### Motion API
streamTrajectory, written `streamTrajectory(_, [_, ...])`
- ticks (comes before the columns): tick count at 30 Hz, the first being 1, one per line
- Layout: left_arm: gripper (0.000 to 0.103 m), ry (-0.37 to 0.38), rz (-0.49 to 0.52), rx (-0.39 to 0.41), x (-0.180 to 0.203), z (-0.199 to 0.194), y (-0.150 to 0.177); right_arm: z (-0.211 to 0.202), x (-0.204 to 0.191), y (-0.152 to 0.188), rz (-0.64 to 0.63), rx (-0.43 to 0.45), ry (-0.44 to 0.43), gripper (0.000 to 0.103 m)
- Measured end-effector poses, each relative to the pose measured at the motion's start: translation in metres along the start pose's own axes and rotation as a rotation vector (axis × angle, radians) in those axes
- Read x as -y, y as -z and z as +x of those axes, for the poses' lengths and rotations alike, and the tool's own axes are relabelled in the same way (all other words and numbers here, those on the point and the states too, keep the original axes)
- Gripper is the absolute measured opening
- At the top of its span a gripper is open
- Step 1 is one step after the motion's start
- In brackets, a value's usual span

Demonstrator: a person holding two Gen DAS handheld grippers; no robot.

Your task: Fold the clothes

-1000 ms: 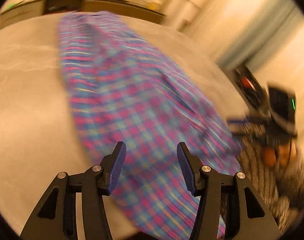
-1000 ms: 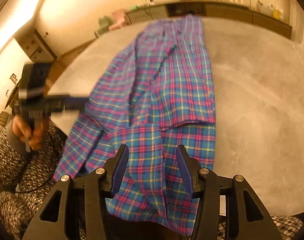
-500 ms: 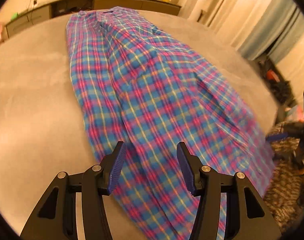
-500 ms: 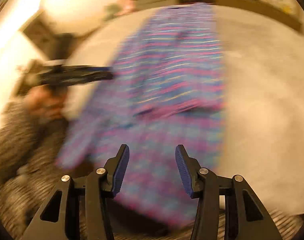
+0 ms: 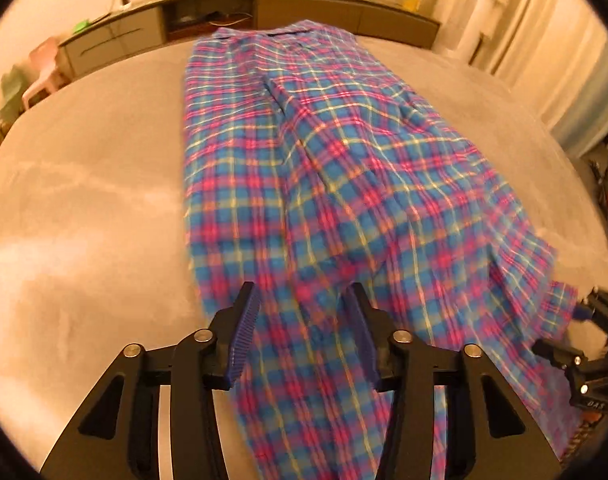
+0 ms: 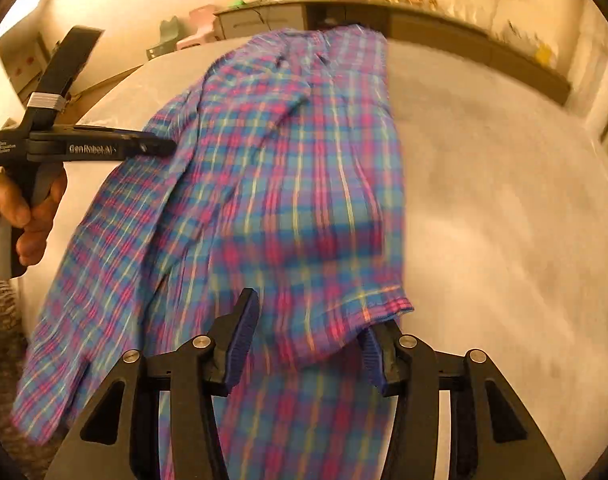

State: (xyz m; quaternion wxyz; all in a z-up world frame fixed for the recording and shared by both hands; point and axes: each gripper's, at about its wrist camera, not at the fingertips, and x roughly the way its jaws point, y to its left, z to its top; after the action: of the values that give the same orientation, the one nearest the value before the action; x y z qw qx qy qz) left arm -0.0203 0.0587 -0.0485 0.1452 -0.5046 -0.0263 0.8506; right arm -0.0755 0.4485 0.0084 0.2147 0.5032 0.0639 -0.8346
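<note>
Left wrist view shows the plaid shirt [image 5: 304, 152] lying lengthwise on the grey desk [image 5: 83, 200], the left claw [image 5: 301, 332] released above its near end. Only the right wrist view shows a sleeve cuff [image 6: 384, 306] draped over the released right claw [image 6: 306, 344].

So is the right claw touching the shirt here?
Cannot tell. In the right wrist view a shirt fold drapes between the open right claw fingers and hides one fingertip, but blur leaves contact unclear.
</note>
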Motion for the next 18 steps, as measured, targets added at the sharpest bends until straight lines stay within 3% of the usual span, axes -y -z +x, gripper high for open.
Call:
streamTrajectory(3, [0.048, 0.144, 0.084, -0.003, 0.029, -0.034, 0.056, -0.035, -0.001, 0.035, -0.04, 0.011, -0.06, 0.05])
streamTrajectory(7, [0.049, 0.164, 0.171, -0.083, 0.061, -0.039, 0.118, -0.051, -0.01, 0.08, -0.067, -0.045, -0.147, 0.048])
streamTrajectory(10, [0.05, 0.082, 0.248, -0.047, 0.082, -0.048, 0.136, -0.057, -0.019, 0.089, -0.077, -0.023, -0.212, 0.048])
streamTrajectory(11, [0.051, 0.088, 0.245, -0.045, 0.084, -0.048, 0.136, -0.06, -0.016, 0.091, -0.068, -0.005, -0.229, 0.048])
streamTrajectory(13, [0.056, 0.115, 0.228, -0.046, 0.083, -0.047, 0.135, -0.059, -0.015, 0.089, -0.061, 0.011, -0.182, 0.048])
streamTrajectory(16, [0.057, 0.133, 0.218, -0.052, 0.087, -0.042, 0.133, -0.038, -0.03, 0.091, -0.127, -0.053, -0.165, 0.044])
streamTrajectory(18, [0.057, 0.123, 0.247, -0.041, 0.095, -0.047, 0.136, -0.033, -0.04, 0.093, -0.16, -0.076, -0.205, 0.043])
